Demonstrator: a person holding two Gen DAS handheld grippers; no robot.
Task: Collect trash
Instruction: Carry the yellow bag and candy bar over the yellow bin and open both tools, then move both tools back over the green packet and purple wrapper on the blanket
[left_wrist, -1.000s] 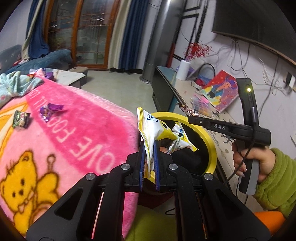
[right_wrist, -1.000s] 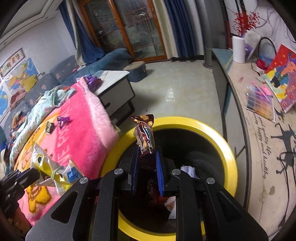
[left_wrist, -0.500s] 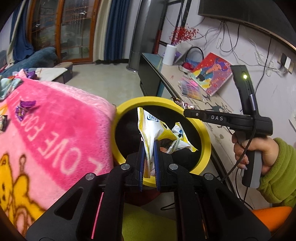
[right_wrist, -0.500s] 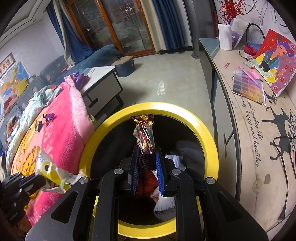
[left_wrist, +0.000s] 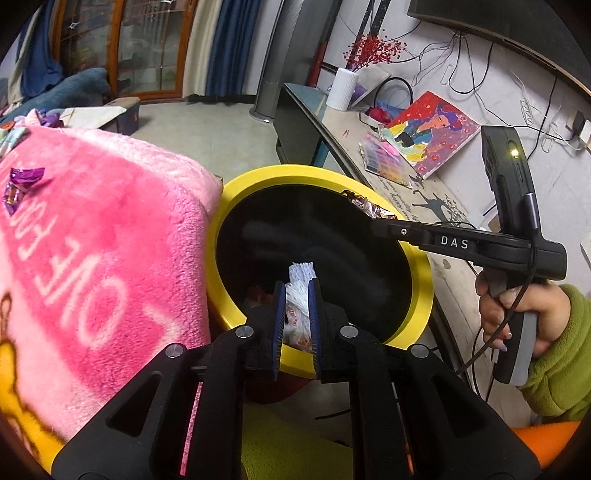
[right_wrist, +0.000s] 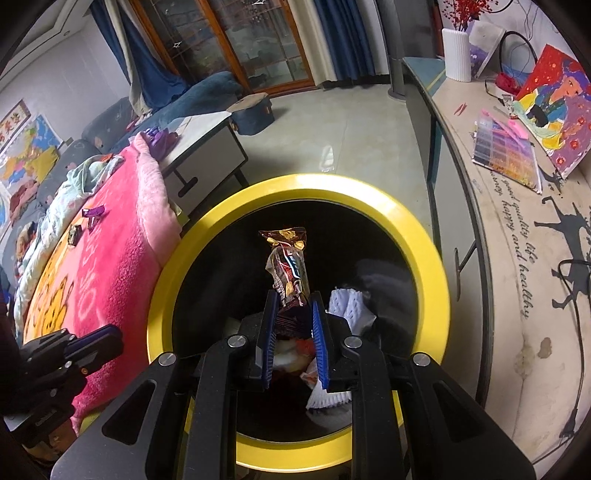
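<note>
A brown wrapper (right_wrist: 289, 269) is held upright in the right gripper (right_wrist: 294, 314), directly above the bin (right_wrist: 424, 243) mouth. The left gripper (left_wrist: 297, 291) has just been opening; nothing is held between its jaws.

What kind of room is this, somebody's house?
Most likely a home living room: a blue sofa by glass doors, a pink blanket with sweet wrappers on it, and a yellow-rimmed bin beside a long low cabinet.
</note>
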